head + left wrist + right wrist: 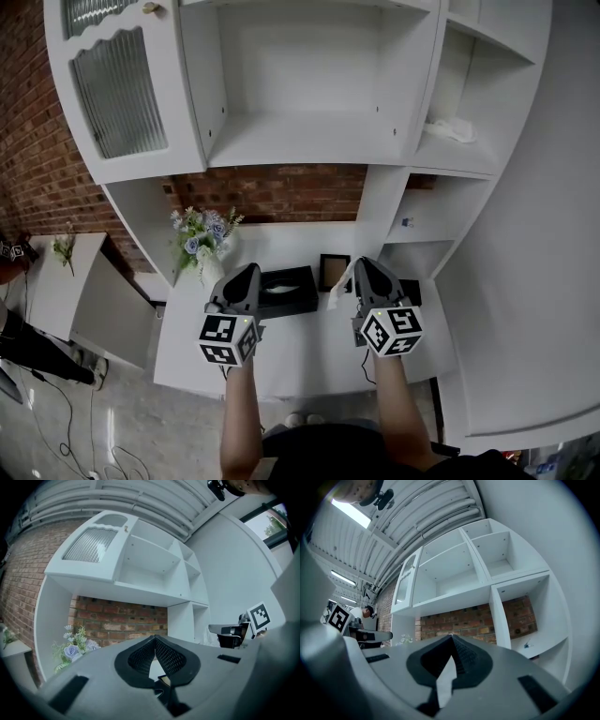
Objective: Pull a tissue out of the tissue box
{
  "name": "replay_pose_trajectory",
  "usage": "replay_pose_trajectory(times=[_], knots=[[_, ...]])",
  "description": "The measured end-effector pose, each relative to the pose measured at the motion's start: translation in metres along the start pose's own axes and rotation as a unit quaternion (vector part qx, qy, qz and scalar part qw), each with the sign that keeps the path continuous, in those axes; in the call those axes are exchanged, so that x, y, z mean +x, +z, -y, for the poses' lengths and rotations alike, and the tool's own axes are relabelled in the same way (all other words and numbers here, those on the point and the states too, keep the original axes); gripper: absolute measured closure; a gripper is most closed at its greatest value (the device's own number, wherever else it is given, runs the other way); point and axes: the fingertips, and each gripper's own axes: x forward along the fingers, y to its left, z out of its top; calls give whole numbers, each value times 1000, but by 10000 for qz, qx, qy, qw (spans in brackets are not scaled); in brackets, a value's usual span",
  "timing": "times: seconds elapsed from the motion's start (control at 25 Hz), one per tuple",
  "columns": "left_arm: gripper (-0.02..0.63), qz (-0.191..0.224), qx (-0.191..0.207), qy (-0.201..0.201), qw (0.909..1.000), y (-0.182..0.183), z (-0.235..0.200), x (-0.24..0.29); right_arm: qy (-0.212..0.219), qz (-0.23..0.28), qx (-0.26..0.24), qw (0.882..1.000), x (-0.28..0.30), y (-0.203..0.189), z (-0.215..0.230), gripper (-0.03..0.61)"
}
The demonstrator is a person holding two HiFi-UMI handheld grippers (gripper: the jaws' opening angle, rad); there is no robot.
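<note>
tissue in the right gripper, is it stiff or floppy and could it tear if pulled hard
Probably floppy: the tissue droops in a loose fold beside the right gripper rather than holding shape. Likely very light and tearable, since only a thin white sheet shows pinched between the fingers. A sharp tug might rip it.

White shelf unit (pixel 309 141) straight ahead of the jaws, ribbed-glass cabinet door (pixel 117 89) up and left of them. Red brick wall (pixel 272 192) behind the open bay. White desk (pixel 300 361) under the jaws. Plain white wall (pixel 544 234) to the right. Grey floor (pixel 141 431) with cables (pixel 66 441) behind and left. Ceiling strip lights (pixel 341 577) lit.
</note>
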Motion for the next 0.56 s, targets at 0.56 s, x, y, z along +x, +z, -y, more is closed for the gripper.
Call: replay_pose_trajectory(times=[0.56], knots=[[604, -113, 87, -87, 9999, -8, 0, 2, 81, -140, 55, 9999, 3, -11, -4, 580]])
